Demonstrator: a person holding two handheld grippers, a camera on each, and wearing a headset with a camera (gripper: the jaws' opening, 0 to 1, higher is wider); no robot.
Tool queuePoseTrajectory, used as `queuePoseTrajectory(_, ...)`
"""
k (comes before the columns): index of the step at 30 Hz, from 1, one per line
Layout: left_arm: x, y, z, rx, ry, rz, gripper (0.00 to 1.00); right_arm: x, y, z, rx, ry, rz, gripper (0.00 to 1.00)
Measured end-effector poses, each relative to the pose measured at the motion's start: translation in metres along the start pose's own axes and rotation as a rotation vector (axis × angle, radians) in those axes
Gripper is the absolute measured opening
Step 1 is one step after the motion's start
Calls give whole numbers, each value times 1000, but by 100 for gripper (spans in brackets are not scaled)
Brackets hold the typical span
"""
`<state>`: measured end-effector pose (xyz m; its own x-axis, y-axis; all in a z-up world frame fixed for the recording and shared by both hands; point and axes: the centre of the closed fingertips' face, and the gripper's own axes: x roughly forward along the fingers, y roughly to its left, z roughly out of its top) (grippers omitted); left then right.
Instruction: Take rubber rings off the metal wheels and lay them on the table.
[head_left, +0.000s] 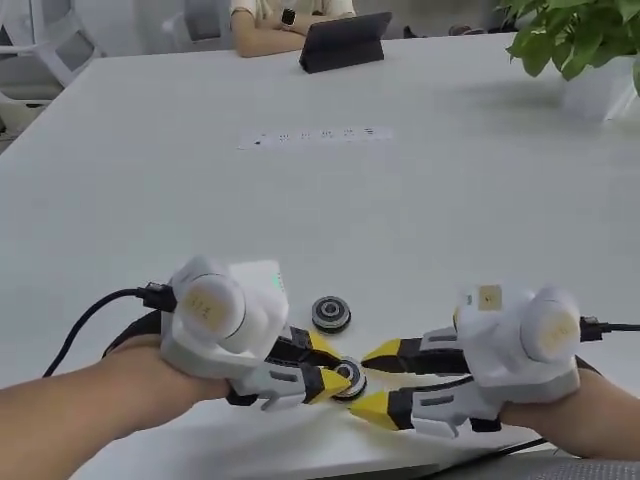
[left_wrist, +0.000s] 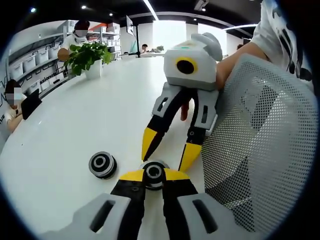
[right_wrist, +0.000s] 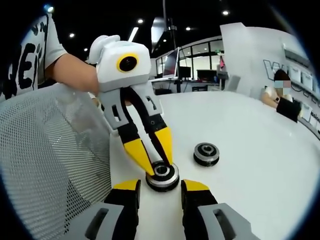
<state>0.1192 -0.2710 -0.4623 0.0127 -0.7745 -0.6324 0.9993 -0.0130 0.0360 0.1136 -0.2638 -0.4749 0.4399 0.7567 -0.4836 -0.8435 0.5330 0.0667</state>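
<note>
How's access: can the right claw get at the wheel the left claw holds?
Probably yes. The right claw is open with the near wheel just ahead of its gap. The left claw pinches it from the opposite side, crowding the far rim only.

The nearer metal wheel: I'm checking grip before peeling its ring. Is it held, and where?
The left gripper holds the round metal wheel, jaws pinching its black rubber-ringed rim; the open right gripper holds nothing.

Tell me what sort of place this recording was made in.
Probably an open-plan office or meeting area: a large white table, a potted plant standing on it, and a mesh office chair.
</note>
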Motion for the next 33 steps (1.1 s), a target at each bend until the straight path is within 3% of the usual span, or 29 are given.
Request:
queuePoseTrajectory(7,0,0,0,-2,1,3,7,10,-1,3,-31,10,4,27)
queuePoseTrajectory(21,0,-1,0,-9,1,3,7,0,-2,-3,-11,21,7,23)
queuePoseTrajectory(33,0,0,0,-12,1,4,7,-2,-3,-3,5,17,42,22)
